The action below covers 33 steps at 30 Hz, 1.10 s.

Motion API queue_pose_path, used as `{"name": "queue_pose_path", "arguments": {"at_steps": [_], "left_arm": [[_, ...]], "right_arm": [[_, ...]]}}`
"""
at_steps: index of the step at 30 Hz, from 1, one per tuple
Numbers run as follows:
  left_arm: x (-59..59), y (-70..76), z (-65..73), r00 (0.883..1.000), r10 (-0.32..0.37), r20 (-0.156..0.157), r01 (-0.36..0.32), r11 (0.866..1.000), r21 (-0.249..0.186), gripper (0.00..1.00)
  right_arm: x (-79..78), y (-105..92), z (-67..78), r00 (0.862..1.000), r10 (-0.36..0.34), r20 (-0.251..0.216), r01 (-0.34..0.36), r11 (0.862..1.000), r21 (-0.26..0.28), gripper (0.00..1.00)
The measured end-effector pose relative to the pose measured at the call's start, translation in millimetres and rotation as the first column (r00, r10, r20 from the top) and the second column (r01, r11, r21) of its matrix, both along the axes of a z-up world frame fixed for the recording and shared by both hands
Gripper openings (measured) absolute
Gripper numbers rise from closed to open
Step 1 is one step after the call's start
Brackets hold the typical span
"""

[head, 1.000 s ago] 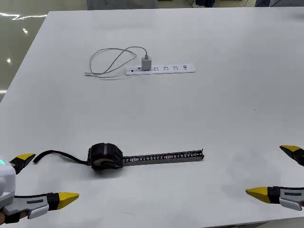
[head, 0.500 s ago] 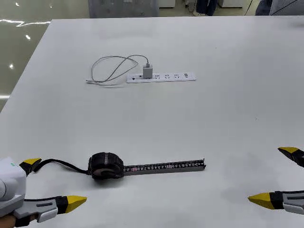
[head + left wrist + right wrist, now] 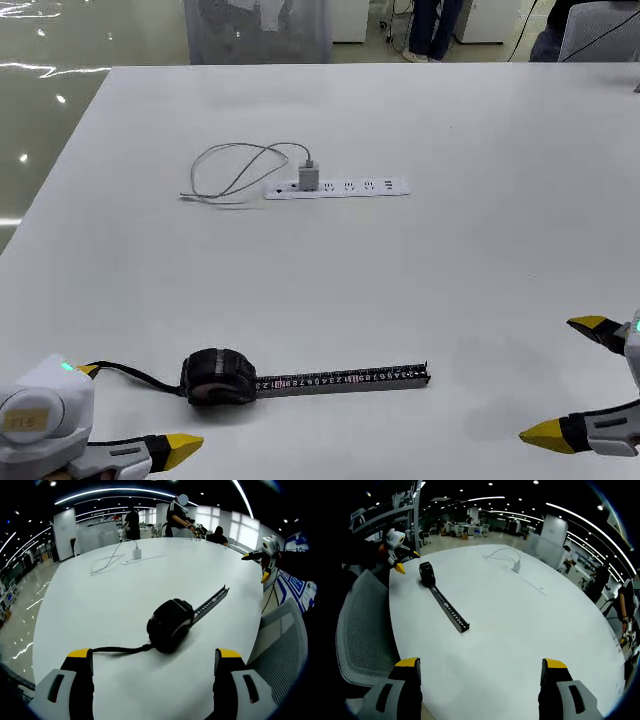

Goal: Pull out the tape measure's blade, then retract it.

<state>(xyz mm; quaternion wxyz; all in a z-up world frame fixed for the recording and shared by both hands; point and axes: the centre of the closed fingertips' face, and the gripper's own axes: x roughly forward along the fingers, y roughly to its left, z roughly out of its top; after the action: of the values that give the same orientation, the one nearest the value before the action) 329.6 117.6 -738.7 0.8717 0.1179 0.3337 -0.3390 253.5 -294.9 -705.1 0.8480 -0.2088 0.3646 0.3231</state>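
- Cut off: in the head view the left gripper (image 3: 135, 410) runs off the bottom edge at 7 o'clock. Its white body covers most of its far jaw. The right gripper (image 3: 562, 380) is clipped by the frame edge at 4 o'clock.
- Hidden: the strap (image 3: 130, 374) leaves the tape measure (image 3: 222, 376) toward 9 o'clock, and its end passes behind the left gripper. Whether it touches that jaw cannot be told.
- Hard to make out: the numerals on the blade (image 3: 345, 379) are too small to read. The people (image 3: 177, 515) beyond the table are small and distorted, so no count is possible.
- Left gripper: the jaws are spread wide and grip nothing. In the left gripper view the tape measure lies ahead of the two yellow tips, between their lines.
- Right gripper: the jaws are spread wide and empty, well apart from the blade's hooked end and at 4 o'clock from it.
- Task object: the black tape measure rests on the white table (image 3: 450, 250) near its front edge. The blade is drawn out flat toward 3 o'clock.
- Count: one tape measure and two grippers. At 12 o'clock from the tape measure lie one power strip (image 3: 350, 187), one charger (image 3: 308, 178) plugged into it and one looped cable (image 3: 235, 162). One mesh chair (image 3: 362, 630) is seen in the right gripper view.
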Motion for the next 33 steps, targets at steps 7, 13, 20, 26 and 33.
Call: {"name": "queue_pose_path", "arguments": {"at_steps": [7, 13, 20, 26, 33], "left_arm": [[4.1, -14.2, 9.1, 0.999, 0.042, 0.004, -0.042, 0.996, -0.077, 0.99], [10.0, -23.5, 12.3, 0.998, 0.059, 0.025, -0.056, 0.994, -0.093, 0.99], [17.7, -36.3, 11.4, 0.996, 0.077, 0.035, -0.073, 0.992, -0.099, 0.99], [22.2, -40.4, 3.1, 0.994, 0.11, 0.027, -0.107, 0.988, -0.107, 0.99], [30.0, -44.1, 2.8, 0.983, 0.173, 0.068, -0.167, 0.982, -0.088, 0.99]], "right_arm": [[11.9, 13.8, -0.5, 0.996, 0.086, -0.013, -0.086, 0.996, -0.039, 0.99], [19.7, 30.0, -1.9, 0.987, 0.159, -0.03, -0.16, 0.985, -0.066, 0.99], [29.6, 40.7, -11.2, 0.977, 0.206, -0.055, -0.209, 0.975, -0.078, 0.99], [35.5, 44.2, -20.7, 0.968, 0.241, -0.074, -0.248, 0.963, -0.102, 0.98], [46.1, 49.3, -20.7, 0.96, 0.267, -0.08, -0.275, 0.955, -0.11, 0.98]]}}
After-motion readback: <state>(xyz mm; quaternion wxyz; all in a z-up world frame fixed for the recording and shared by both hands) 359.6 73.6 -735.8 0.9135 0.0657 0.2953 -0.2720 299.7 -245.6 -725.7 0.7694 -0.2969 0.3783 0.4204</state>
